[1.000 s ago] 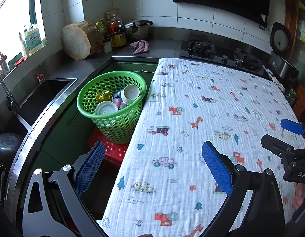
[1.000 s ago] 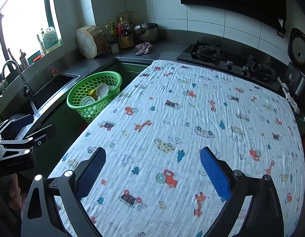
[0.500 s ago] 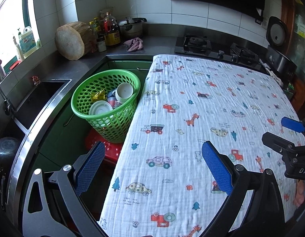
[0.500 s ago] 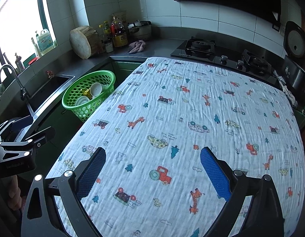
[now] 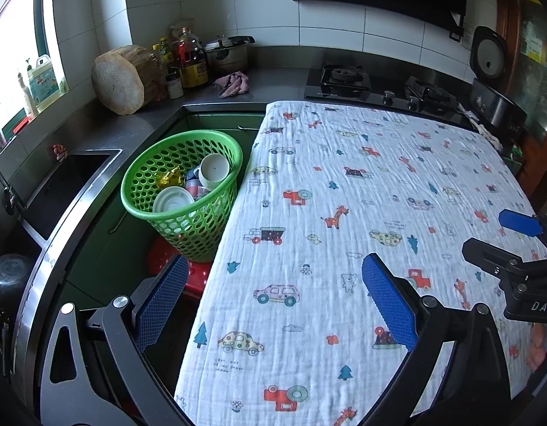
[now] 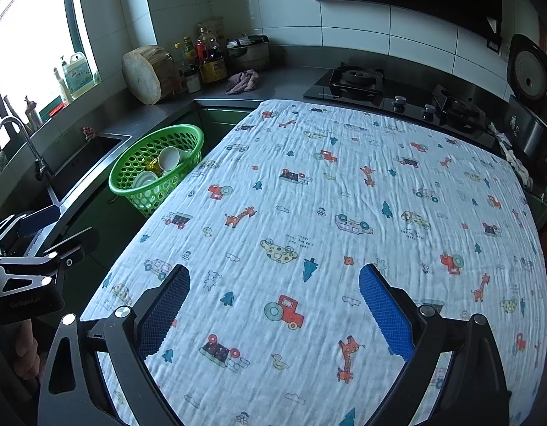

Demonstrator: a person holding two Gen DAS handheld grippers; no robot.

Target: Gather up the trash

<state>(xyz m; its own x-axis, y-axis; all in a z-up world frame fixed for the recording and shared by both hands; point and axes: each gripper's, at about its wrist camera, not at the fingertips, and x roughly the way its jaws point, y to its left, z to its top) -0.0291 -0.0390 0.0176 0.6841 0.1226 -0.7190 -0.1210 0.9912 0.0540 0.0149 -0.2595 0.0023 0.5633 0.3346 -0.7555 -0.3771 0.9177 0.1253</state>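
Note:
A green perforated basket [image 5: 145, 177] stands on a red stool left of the table; it also shows in the right wrist view [image 6: 131, 174]. Inside lie white paper cups [image 5: 214, 167], a white lid [image 5: 172, 202] and a gold wrapper [image 5: 169, 178]. The table wears a white cloth with cartoon cars and giraffes [image 5: 362, 213], with no loose items on it. My left gripper [image 5: 273, 301] is open and empty over the table's left front edge. My right gripper [image 6: 273, 305] is open and empty above the cloth's front part. Each gripper shows at the edge of the other's view.
A steel sink [image 5: 64, 184] with a tap lies left. The dark counter holds a wooden chopping block [image 5: 121, 80], bottles [image 5: 192, 60], a pot [image 5: 227, 53] and a pink rag [image 5: 232, 83]. A gas hob [image 5: 376, 85] and a rice cooker [image 5: 493, 81] stand behind the table.
Both views have shifted slightly: the basket and table sit a little further away and lower in frame. Both grippers stay open and empty.

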